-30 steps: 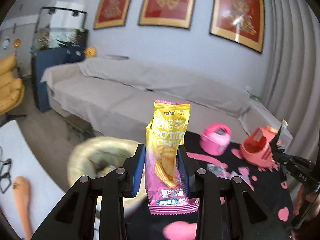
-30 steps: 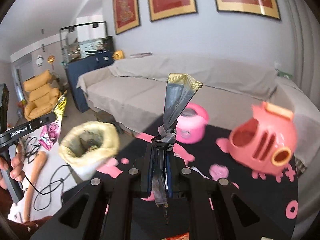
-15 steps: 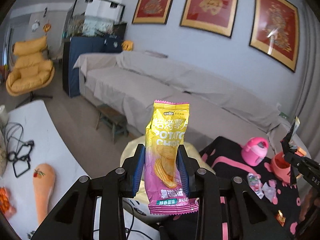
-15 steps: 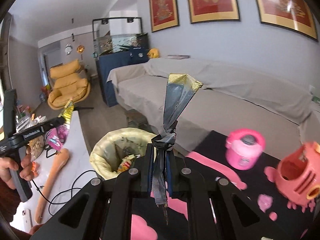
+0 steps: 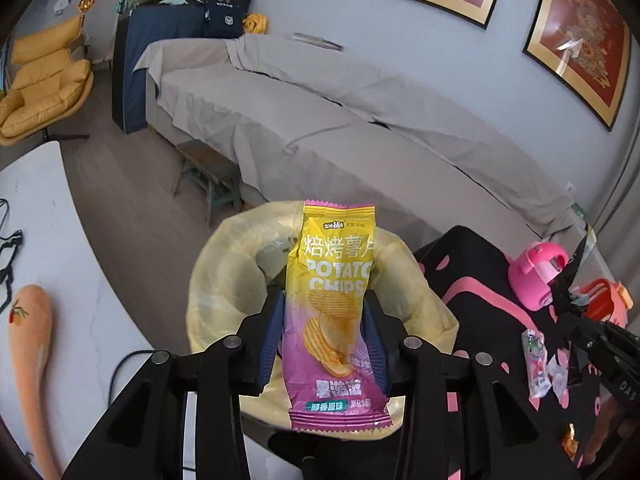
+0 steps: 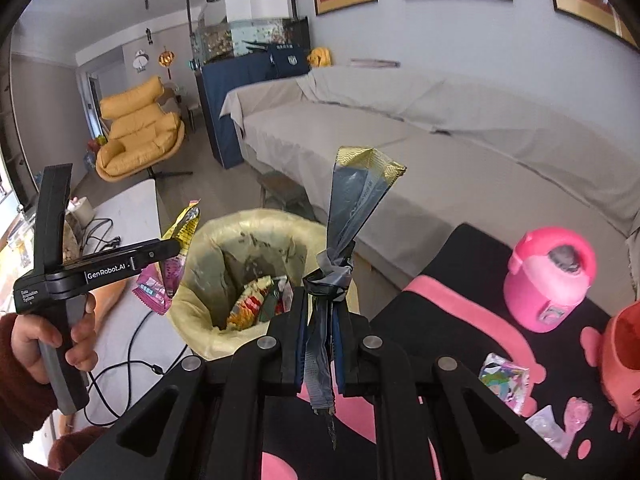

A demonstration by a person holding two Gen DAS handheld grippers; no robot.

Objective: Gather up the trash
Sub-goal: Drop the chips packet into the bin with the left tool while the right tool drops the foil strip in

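My left gripper point(image 5: 322, 338) is shut on a yellow and purple potato chips bag point(image 5: 330, 304), held upright over the near rim of a trash bin lined with a yellow bag point(image 5: 224, 280). My right gripper point(image 6: 318, 350) is shut on a knotted silver and gold foil wrapper point(image 6: 352, 208), held upright beside the bin point(image 6: 208, 264), which holds several wrappers. The left gripper with the chips bag point(image 6: 176, 248) shows at the left in the right wrist view. Loose wrappers point(image 6: 502, 374) lie on the black and pink table point(image 6: 460, 320).
A pink toy pot point(image 6: 550, 280) and an orange-pink toy point(image 6: 624, 344) stand on the table at the right. A grey covered sofa point(image 5: 360, 120) runs behind the bin. A white table point(image 5: 44, 216) with cables lies to the left, a small stool point(image 5: 208, 180) beyond.
Both grippers have swung left from the table to the bin, which is now close below them. Each still holds its wrapper.
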